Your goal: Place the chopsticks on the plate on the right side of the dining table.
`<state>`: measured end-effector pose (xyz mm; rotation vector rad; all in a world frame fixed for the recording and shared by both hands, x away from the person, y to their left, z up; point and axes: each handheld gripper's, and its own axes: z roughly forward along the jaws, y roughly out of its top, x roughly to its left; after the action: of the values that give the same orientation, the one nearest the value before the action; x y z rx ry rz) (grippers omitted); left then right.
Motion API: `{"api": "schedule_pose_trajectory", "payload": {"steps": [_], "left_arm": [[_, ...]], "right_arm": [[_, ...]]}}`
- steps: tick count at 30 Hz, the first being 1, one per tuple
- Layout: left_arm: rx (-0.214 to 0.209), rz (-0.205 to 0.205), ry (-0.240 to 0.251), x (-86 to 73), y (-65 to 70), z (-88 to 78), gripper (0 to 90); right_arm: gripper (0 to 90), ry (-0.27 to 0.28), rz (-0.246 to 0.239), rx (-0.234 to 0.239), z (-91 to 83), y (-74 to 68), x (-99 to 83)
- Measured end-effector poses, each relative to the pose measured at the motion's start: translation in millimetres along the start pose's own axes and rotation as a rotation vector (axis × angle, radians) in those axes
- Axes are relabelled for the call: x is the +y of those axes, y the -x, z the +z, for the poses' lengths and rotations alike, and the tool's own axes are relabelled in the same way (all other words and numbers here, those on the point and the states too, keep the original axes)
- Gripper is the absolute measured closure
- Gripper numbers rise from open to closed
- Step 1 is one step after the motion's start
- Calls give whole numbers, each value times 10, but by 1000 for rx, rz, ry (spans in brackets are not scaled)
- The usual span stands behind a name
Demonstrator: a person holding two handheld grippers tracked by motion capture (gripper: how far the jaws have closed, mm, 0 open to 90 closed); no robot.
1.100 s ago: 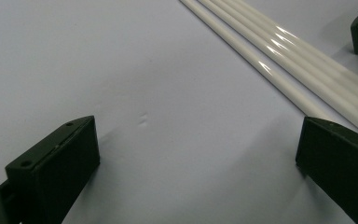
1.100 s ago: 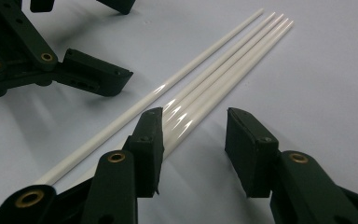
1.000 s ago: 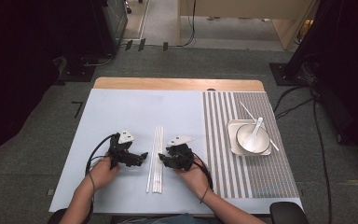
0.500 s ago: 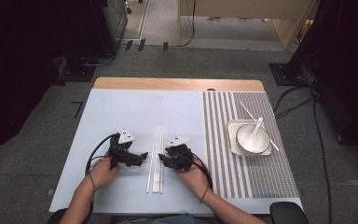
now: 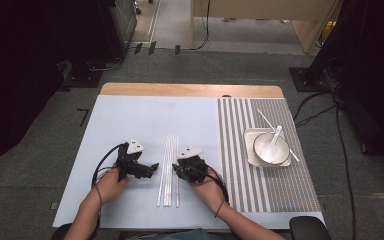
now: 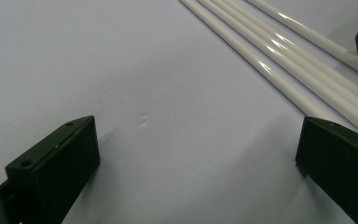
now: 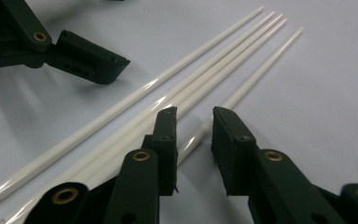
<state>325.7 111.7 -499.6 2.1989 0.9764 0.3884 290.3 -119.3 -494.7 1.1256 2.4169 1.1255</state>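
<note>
Your table (image 5: 145, 120): pale blue surface, wooden far edge. Four white rods (image 5: 167, 170) lie side by side mid-table. Striped mat (image 5: 240, 150) on right carries square plate (image 5: 250, 136) under bowl (image 5: 271, 149).

Your four thin white chopsticks (image 5: 167, 170) lie flat, side by side, lengthwise on the pale mat (image 5: 130, 120).

In the right gripper view, the outermost white stick (image 7: 242, 91) runs down between the right gripper (image 7: 193, 116) fingers (image 7: 165, 135), its near end hidden behind them. Whether the pads touch it cannot be told. The other sticks (image 7: 121, 135) are cut off at the left edge.
</note>
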Motion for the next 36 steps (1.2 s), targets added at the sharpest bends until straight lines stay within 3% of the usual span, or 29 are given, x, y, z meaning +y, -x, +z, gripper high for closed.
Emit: {"api": "schedule_pose_trajectory", "payload": {"steps": [18, 36], "left_arm": [[0, -1, 1, 0, 0, 1, 0], [0, -1, 1, 0, 1, 0, 0]], "right_arm": [[804, -12, -1, -15, -44, 66, 6], [825, -21, 28, -33, -77, 191, 4]]}}
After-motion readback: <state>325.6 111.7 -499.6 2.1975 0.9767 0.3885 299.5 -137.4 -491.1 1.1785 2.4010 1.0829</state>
